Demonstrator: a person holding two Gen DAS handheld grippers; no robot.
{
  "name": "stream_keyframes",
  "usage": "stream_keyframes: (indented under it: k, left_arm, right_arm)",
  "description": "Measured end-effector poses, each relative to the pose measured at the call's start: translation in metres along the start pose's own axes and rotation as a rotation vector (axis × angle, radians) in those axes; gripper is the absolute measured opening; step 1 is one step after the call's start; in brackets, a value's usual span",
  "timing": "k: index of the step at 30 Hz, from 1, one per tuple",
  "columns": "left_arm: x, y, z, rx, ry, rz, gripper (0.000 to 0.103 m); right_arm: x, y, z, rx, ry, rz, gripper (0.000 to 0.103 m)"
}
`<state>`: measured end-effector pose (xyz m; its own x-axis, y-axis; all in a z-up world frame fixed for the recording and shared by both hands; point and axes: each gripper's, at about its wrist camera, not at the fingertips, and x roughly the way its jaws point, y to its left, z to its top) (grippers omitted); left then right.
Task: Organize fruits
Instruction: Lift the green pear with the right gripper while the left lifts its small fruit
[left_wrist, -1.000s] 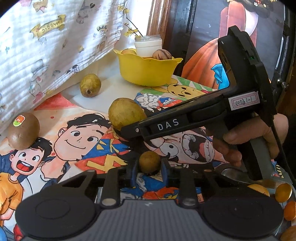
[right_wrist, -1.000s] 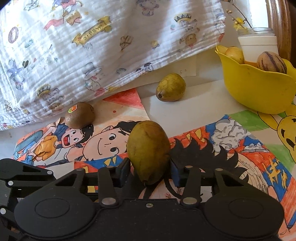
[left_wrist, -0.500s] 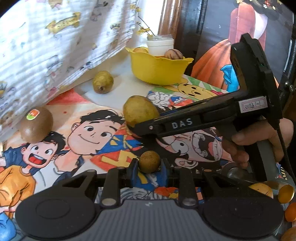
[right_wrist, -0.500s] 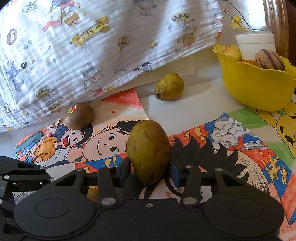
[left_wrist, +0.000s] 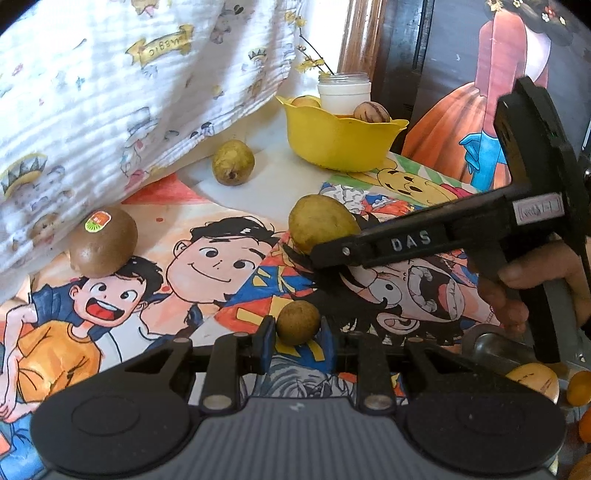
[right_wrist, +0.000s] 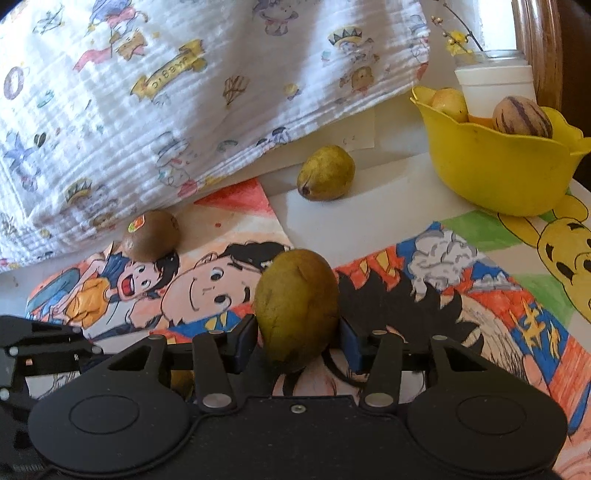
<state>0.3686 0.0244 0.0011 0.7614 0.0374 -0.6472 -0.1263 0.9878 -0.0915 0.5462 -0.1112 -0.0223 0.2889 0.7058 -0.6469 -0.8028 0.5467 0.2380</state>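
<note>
Left gripper (left_wrist: 297, 334) clamped nearly shut on a small round brown fruit (left_wrist: 297, 322) between its fingers; right gripper (right_wrist: 297, 341) around a green pear (right_wrist: 296, 308), jaws opening, pads (right_wrist: 244, 341) just beside its skin. Since a second ago, left view swung so the kiwi (left_wrist: 104, 246) and far pear (left_wrist: 233, 162) sit further right; right gripper unmoved. Ahead of the fingers: two pears, one kiwi, one yellow bowl (right_wrist: 498, 173) holding a striped fruit (right_wrist: 522, 119) and a yellow one (right_wrist: 449, 104), one white jar (right_wrist: 493, 86) behind.
</note>
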Motion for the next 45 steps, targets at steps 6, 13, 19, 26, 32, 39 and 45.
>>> stream_keyframes:
  k: [6,13,19,26,32,39,45]
  left_arm:
    - [0.007,0.0,0.002,0.009,0.002,0.008,0.031]
    - [0.005,0.002,0.001,0.009,0.001,-0.002,0.027]
    - [-0.005,0.002,-0.002,0.0,0.0,0.014,0.027]
    - [-0.032,-0.004,-0.002,0.001,-0.027,0.021,0.027]
    - [-0.044,-0.008,-0.007,0.002,-0.021,0.03,0.027]
    - [-0.047,-0.002,-0.013,-0.012,-0.011,0.038,0.027]
    - [-0.04,0.007,-0.014,-0.028,-0.002,0.037,0.027]
  right_arm:
    - [0.007,0.004,-0.002,-0.015,-0.01,0.008,0.052]
    - [0.002,0.006,-0.007,-0.034,-0.009,-0.002,0.051]
    - [-0.017,0.011,-0.019,-0.034,0.003,-0.01,0.051]
    - [-0.055,0.019,-0.035,-0.009,-0.028,-0.028,0.049]
    - [-0.063,0.024,-0.042,0.004,-0.023,-0.047,0.049]
    - [-0.048,0.028,-0.037,-0.002,-0.003,-0.072,0.055]
    - [-0.037,0.023,-0.031,-0.002,0.013,-0.07,0.054]
